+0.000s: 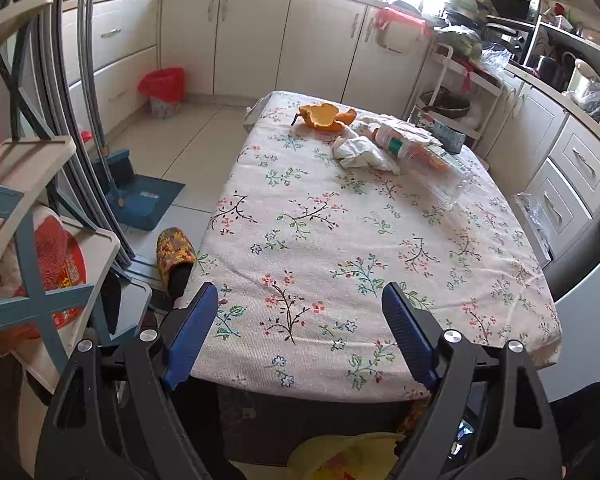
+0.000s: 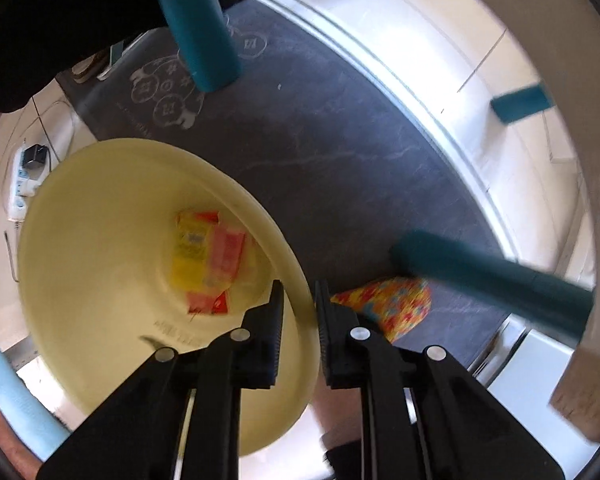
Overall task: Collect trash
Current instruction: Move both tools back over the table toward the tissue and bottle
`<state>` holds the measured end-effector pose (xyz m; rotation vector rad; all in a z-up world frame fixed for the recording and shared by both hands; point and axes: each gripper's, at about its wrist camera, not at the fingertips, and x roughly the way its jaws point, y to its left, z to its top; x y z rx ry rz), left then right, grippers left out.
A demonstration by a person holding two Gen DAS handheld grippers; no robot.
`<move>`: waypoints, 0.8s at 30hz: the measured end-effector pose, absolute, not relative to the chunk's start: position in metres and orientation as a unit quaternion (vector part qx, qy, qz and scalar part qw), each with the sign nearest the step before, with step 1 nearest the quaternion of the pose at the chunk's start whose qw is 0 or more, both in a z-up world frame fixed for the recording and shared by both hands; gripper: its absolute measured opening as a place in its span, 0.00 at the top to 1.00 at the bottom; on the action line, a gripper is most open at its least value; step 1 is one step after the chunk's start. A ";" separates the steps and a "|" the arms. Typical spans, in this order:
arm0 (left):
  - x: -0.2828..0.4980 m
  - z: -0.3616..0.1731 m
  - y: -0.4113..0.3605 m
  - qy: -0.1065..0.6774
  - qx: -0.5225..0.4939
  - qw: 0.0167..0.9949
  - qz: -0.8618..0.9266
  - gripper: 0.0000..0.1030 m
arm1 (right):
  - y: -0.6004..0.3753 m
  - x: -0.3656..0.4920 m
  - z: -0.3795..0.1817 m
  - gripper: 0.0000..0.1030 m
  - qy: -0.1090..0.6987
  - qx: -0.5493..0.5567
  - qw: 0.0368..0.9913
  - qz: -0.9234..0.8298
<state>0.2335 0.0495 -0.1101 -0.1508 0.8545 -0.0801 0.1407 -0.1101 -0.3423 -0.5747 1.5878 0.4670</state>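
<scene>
Holding red-and-yellow wrappers, pale yellow bin.

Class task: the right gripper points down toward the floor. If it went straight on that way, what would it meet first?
Probably the rim of the yellow bin, which runs between the right gripper fingers; depth is unclear in this blurred view.

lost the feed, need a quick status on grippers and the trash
Left gripper open, empty, over the table. Right gripper nearly closed, rim of the yellow bin between its jaws. Peel, tissue, bottle uncollected. Nothing in the way.
</scene>
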 end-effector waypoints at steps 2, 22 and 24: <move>0.239 -0.115 0.052 0.417 -0.078 0.905 -0.034 0.22 | -0.106 0.144 -0.339 0.83 0.681 -0.262 0.653 0.205; 0.311 -0.121 0.045 0.372 -0.081 0.925 0.010 0.13 | -0.095 0.153 -0.303 0.43 0.592 -0.354 0.698 0.192; 0.329 -0.125 0.043 0.379 -0.072 0.923 0.010 0.11 | -0.092 0.145 -0.282 0.43 0.590 -0.345 0.696 0.219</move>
